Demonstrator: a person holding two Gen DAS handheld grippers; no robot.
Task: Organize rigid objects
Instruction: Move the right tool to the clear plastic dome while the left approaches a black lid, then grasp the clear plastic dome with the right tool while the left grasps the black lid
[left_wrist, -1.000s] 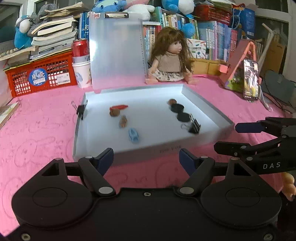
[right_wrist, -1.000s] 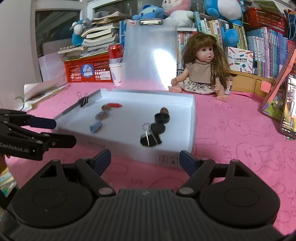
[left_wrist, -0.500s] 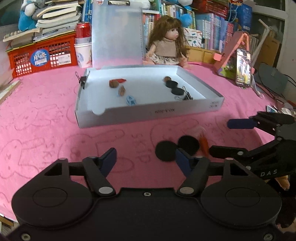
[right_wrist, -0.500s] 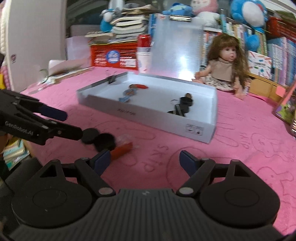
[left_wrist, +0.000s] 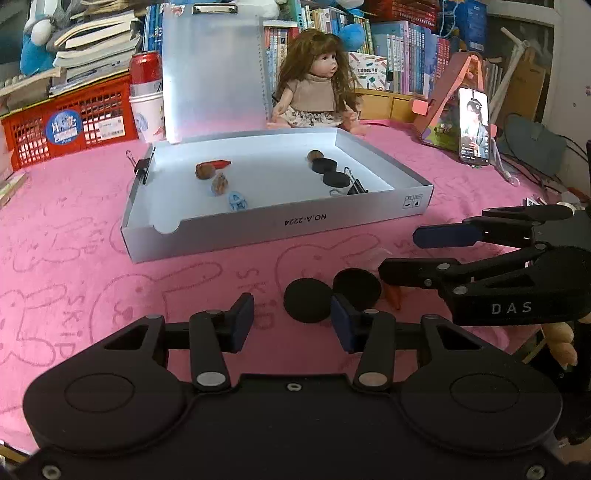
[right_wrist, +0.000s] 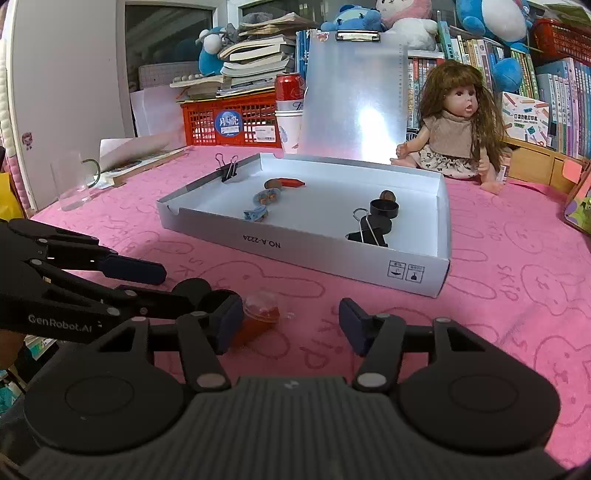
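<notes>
The white box (left_wrist: 280, 221) sits mid-frame in the left wrist view, its lid propped upright behind it, which leaves the inside open from above for dropping things in. It already holds a red piece (left_wrist: 218, 163), brown nuts (left_wrist: 205, 171), a small blue toy (left_wrist: 236, 201), two black caps (left_wrist: 328, 171) and a binder clip (left_wrist: 354, 188), spread in two loose groups, left and right, perhaps sorted by kind. Three things lie outside on the pink cloth (left_wrist: 74, 280), low in the frame: two black discs (left_wrist: 308, 300) side by side and touching, and, low left in the right wrist view, an orange piece with a clear dome (right_wrist: 260, 314). The left gripper (left_wrist: 291, 321) has its jaws apart and empty, its right pad just in front of the discs, so it seems lined up to take one. The right gripper (right_wrist: 291, 323) is likewise spread wide and holds nothing; its left pad lies close beside the orange piece, though contact cannot be told. The two grippers nearly cross over the same small patch, so they could knock each other or scatter the discs if both close in together
</notes>
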